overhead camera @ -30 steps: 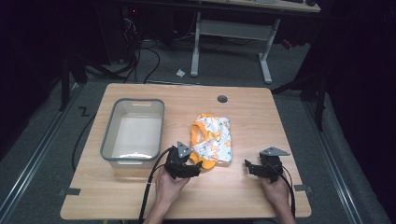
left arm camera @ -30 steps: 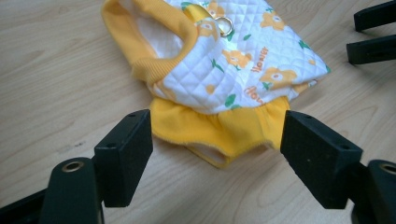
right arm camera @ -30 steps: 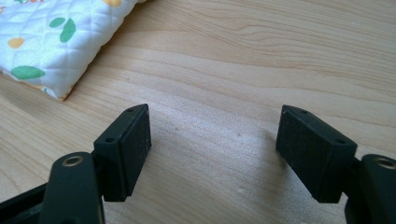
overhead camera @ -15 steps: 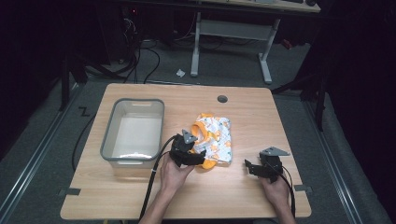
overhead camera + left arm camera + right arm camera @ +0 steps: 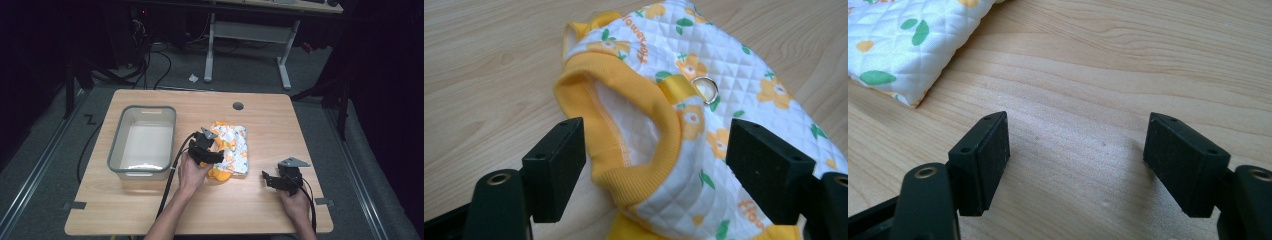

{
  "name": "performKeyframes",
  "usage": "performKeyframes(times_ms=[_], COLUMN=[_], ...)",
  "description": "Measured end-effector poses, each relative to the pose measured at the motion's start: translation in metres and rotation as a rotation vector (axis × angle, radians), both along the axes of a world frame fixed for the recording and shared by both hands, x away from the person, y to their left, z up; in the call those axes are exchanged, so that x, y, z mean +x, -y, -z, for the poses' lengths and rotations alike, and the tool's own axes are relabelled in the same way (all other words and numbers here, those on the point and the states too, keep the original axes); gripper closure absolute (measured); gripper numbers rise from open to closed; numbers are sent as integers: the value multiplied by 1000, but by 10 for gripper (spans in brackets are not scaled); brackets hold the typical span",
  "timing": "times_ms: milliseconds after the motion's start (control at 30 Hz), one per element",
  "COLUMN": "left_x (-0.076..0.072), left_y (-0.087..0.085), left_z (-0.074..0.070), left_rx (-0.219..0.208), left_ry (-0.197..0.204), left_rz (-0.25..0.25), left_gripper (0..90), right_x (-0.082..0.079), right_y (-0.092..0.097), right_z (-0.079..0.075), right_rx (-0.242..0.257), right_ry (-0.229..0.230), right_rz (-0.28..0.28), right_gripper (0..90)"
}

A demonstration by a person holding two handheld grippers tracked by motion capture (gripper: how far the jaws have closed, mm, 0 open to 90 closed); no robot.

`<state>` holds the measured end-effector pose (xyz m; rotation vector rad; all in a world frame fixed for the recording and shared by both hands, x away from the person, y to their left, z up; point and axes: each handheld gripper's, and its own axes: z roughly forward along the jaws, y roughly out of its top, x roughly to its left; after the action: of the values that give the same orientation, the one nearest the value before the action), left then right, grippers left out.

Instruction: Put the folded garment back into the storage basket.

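Quilted white vest (image 5: 231, 150) with orange flowers and yellow ribbed trim, lying flat on the wooden table (image 5: 150, 210) near its middle. Just left of the vest, a grey bin (image 5: 144, 141), apparently empty, though glare on its floor makes that hard to confirm. Beyond the vest, toward the far edge, a small round grommet (image 5: 238, 106). Over the vest's left near corner, the left gripper (image 5: 654, 155), jaws spread wide on either side of the yellow collar (image 5: 624, 145), nothing pinched. Past the collar, a metal ring (image 5: 705, 90) on a yellow loop. Right of the vest and well apart from it, the right gripper (image 5: 1075, 160), jaws wide over bare wood, holding nothing; vest corner (image 5: 908, 50) off to its upper left.
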<state>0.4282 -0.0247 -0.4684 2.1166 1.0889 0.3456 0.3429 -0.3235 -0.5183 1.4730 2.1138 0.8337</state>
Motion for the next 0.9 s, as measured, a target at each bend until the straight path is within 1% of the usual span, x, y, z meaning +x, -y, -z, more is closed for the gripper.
performKeyframes(times_ms=[67, 167, 300, 367, 467, 500, 533, 567, 600, 633, 800, 833, 867, 900], left_x=[4, 11, 20, 24, 27, 29, 32, 32, 34, 35, 36, 37, 37, 38], left_y=[1, 4, 8, 13, 15, 14, 13, 13, 12, 12, 13, 13, 13, 14], left_z=[1, 4, 10, 15, 19, 21, 26, 26, 31, 32, 37, 40, 40, 42], left_rx=[-13, -1, -5, 8, 20, 26, 41, 41, 56, 64, 65, 64, 64, 64], left_ry=[5, -8, -24, -36, -41, -48, -70, -70, -85, -90, -109, -124, -124, -135], left_rz=[-12, -25, -40, -46, -53, -62, -81, -81, -88, -89, -91, -91, -91, -90], left_gripper=[243, 237, 228, 226, 226, 226, 221, 217, 213, 209, 214, 218, 220, 224], right_x=[0, 0, 0, 0, 0, 0, 0, 0, 0, 0, 0, 0, 0, 0], right_y=[0, 0, 0, 0, 0, 0, 0, 0, 0, 0, 0, 0, 0, 0], right_z=[0, 0, 0, 0, 0, 0, 0, 0, 0, 0, 0, 0, 0, 0], right_rx=[0, 0, 0, 0, 0, 0, 0, 0, 0, 0, 0, 0, 0, 0], right_ry=[0, 0, 0, -1, 0, 0, 0, 0, 0, 0, -1, -1, 0, 0], right_rz=[0, 0, 0, -1, 0, 0, 0, 0, 0, 0, 0, -1, 0, 0], right_gripper=[267, 267, 267, 267, 267, 267, 267, 266, 267, 267, 266, 267, 267, 267])
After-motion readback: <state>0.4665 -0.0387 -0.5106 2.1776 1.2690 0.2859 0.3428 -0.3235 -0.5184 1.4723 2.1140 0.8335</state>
